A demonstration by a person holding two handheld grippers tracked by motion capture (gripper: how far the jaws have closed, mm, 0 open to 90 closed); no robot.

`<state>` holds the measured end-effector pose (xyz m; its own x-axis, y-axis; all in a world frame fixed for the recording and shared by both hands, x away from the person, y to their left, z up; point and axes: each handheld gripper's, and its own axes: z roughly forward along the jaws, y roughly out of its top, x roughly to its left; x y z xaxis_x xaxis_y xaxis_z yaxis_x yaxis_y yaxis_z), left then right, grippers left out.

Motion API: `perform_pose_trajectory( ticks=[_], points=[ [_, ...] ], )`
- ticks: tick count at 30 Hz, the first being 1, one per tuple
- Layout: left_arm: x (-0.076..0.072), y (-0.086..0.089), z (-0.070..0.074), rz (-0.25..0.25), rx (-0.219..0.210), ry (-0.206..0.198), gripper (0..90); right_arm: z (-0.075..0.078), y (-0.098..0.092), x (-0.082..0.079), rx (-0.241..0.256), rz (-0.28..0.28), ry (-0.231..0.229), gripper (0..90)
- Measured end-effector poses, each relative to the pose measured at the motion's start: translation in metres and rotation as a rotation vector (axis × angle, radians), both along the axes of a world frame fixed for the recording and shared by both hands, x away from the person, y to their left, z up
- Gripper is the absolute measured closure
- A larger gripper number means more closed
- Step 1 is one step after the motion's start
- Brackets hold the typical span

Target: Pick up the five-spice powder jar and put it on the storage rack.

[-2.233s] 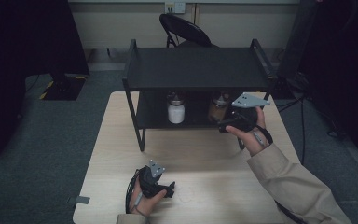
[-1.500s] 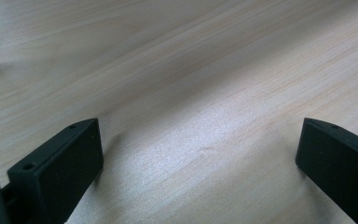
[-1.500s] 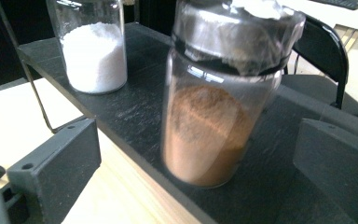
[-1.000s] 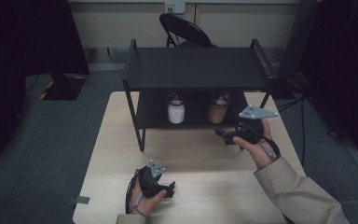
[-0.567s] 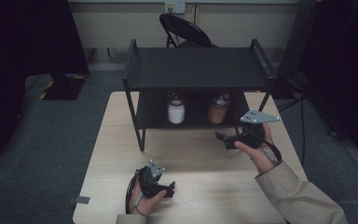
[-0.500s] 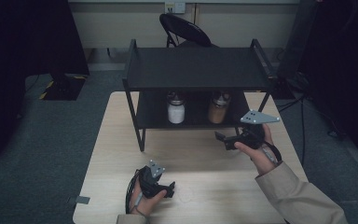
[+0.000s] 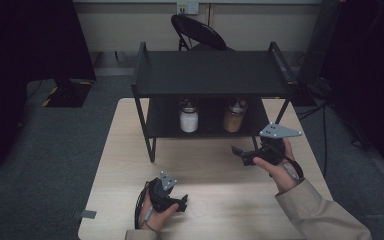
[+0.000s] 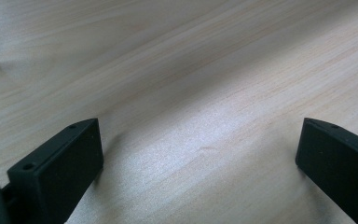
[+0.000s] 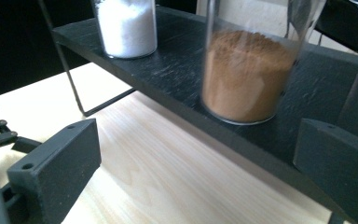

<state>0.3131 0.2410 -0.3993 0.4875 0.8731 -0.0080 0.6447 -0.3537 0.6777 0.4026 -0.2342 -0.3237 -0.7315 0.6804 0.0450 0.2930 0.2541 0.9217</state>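
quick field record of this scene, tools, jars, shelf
left tool: open, low over the table, nothing between jaws
right tool: open, empty, in front of the lower shelf
brown jar: upright on lower shelf, nearest the right tool
white jar: upright on the same shelf, apart from the brown jar
top shelf: bare

The high view is dim, with dark, underexposed corners; a pale light patch lies on the table (image 7: 230, 187) beside the left gripper (image 7: 182, 202). Both gripper views are brighter; the near jaws are blurred, with soft shadows beneath.
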Motion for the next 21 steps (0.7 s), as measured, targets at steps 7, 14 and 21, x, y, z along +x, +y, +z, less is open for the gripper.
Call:
perform_pose_trajectory(
  ticks=[7, 14, 21],
  points=[
    [0.000, 0.000, 0.000, 0.000, 0.000, 0.000, 0.0, -0.005, -0.002, -0.004, 0.002, 0.012, 0.011, 0.0],
    [0.000, 0.000, 0.000, 0.000, 0.000, 0.000, 0.0, -0.011, -0.003, -0.008, 0.005, 0.020, 0.016, 0.0],
    [0.000, 0.000, 0.000, 0.000, 0.000, 0.000, 0.0, -0.015, -0.004, -0.011, 0.006, 0.031, 0.024, 0.0]
  ],
)
